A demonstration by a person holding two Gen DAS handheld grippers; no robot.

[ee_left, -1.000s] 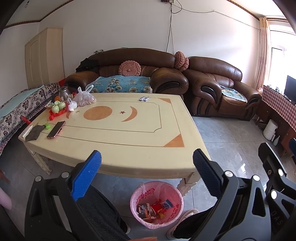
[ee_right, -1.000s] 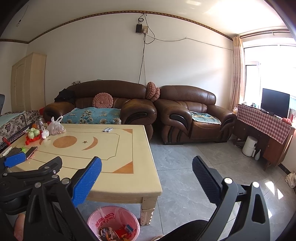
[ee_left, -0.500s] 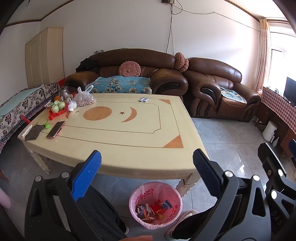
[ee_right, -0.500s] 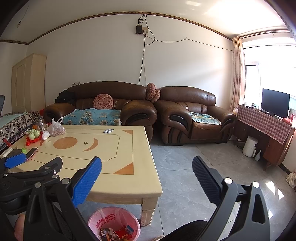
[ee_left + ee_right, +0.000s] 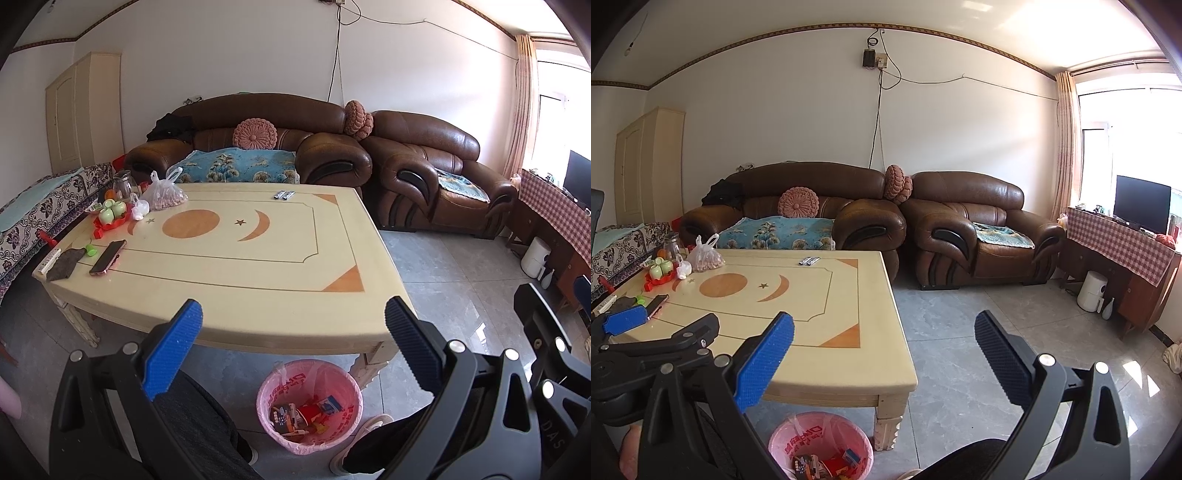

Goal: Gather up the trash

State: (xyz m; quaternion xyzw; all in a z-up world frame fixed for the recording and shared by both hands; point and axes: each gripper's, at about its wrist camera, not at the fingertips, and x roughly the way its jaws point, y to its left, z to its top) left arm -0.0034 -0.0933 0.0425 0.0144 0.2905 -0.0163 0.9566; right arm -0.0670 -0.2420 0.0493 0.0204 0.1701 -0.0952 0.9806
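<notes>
A pink-lined trash bin (image 5: pixel 334 384) stands on the floor under the near edge of the cream table (image 5: pixel 258 280); it holds several wrappers and small boxes. It also shows in the right wrist view (image 5: pixel 798 439). My left gripper (image 5: pixel 293 345) is open and empty, above the bin at the table's near edge. My right gripper (image 5: pixel 884 354) is open and empty, to the right of the left one, off the table's near right corner. Two small silver wrappers (image 5: pixel 284 194) lie at the table's far edge.
On the table's left end are a phone (image 5: pixel 108 256), a dark cloth (image 5: pixel 64 264), a red tray with green cups (image 5: pixel 110 218) and a plastic bag of nuts (image 5: pixel 164 197). Brown sofas (image 5: pixel 424 177) stand behind. A cabinet with a TV (image 5: pixel 1141 205) is at right.
Both grippers have drifted very slightly; the bin sits a little higher in the views. Nothing was taken hold of or let go.
</notes>
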